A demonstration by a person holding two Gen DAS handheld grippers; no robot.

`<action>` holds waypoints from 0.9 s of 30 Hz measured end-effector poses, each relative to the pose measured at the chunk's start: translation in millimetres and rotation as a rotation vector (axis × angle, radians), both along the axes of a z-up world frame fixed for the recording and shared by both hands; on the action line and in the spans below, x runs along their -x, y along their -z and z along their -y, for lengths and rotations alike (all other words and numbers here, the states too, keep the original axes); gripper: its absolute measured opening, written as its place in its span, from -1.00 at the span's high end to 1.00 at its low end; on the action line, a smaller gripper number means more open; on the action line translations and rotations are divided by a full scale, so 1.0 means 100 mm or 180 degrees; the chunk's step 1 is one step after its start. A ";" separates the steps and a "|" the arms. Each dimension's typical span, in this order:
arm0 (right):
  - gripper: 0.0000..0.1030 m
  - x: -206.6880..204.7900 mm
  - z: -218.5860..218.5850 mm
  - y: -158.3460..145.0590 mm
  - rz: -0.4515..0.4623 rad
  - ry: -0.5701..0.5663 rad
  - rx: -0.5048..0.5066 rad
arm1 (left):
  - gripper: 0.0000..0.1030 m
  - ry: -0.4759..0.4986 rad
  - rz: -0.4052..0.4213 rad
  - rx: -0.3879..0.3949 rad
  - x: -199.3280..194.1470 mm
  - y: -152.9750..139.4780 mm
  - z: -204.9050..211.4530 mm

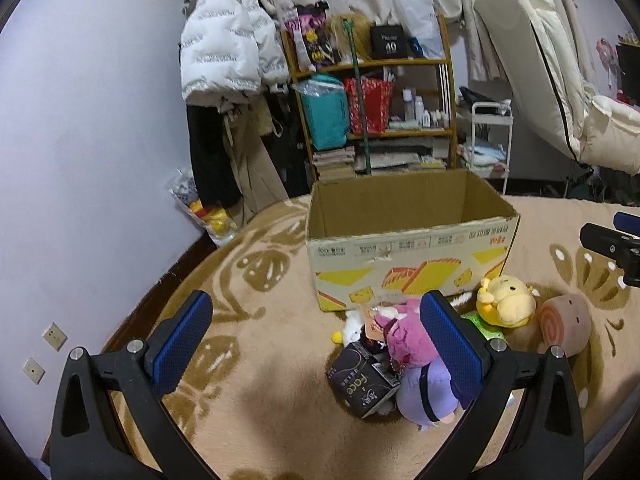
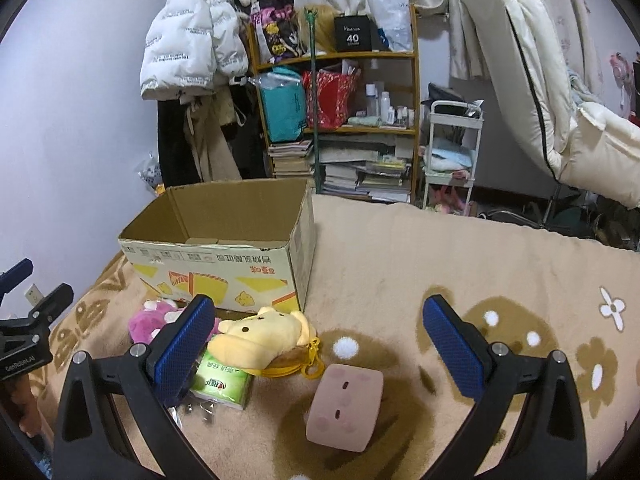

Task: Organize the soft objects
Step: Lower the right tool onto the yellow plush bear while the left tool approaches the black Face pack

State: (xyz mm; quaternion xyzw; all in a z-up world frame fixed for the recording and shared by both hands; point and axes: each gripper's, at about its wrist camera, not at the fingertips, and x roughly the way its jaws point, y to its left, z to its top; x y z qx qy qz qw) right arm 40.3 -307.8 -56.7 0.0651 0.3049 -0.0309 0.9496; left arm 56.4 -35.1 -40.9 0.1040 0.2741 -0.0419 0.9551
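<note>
beige carpet (image 2: 400, 248), cardboard box (image 2: 224, 256) (open), shelf (image 2: 340, 128)

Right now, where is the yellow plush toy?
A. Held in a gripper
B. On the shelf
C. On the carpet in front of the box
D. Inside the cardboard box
C: the yellow plush toy lies on the carpet in front of the cardboard box, among other items, and no gripper touches it.

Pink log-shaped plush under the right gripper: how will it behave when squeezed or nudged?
The pink log plush looks like soft fabric, so it will probably compress between the jaws rather than resist. Its rounded sides and spiral end face suggest it may roll on the carpet if nudged sideways. Likely light for its bulk.
</note>
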 end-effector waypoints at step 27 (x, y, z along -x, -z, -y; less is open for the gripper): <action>-1.00 -0.78 -0.33 0.67 -0.0733 -0.0358 -0.0144 | -0.99 -0.0020 -0.0951 0.0009 -0.48 0.67 0.01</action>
